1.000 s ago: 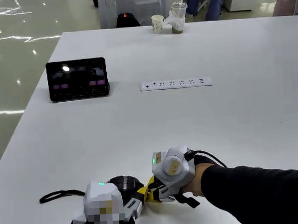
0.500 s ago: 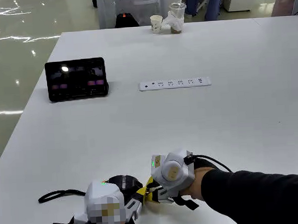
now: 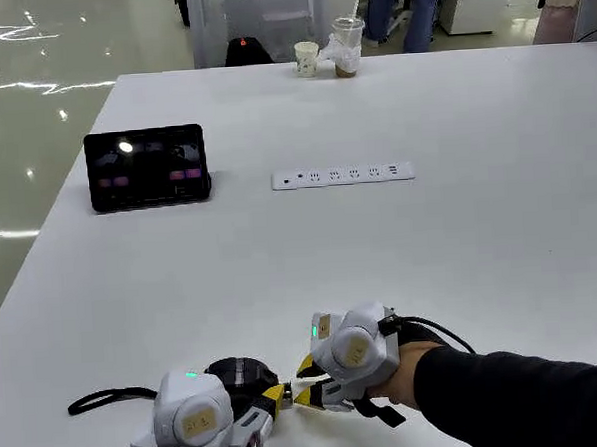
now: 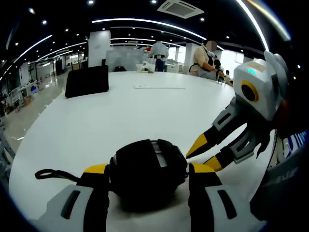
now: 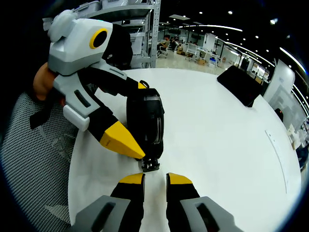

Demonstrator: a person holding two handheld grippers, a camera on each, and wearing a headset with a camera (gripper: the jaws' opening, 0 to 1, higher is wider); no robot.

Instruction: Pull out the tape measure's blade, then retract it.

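Observation:
A black round tape measure (image 4: 147, 171) rests on the white table (image 3: 459, 235), and my left gripper (image 4: 149, 169) is shut on its sides. From the head it sits at the near edge (image 3: 241, 375), with the left gripper (image 3: 255, 394) behind it. Its blade tab (image 5: 149, 164) pokes out at the case's lower front. My right gripper (image 5: 155, 180) points at the tab from a short way off, jaws a little apart and empty. The right gripper (image 3: 305, 381) faces the left one tip to tip and enters the left gripper view (image 4: 200, 157) from the right.
A black wrist strap (image 3: 107, 399) trails left from the tape measure. Farther back stand a dark tablet (image 3: 145, 168), a white power strip (image 3: 343, 174) and two cups (image 3: 346, 43) by the far edge. The table's left edge (image 3: 40, 267) drops to the floor.
The head camera has tilted slightly. Both grippers stay close together at the near edge. The right gripper's yellow tips now look a little more spread.

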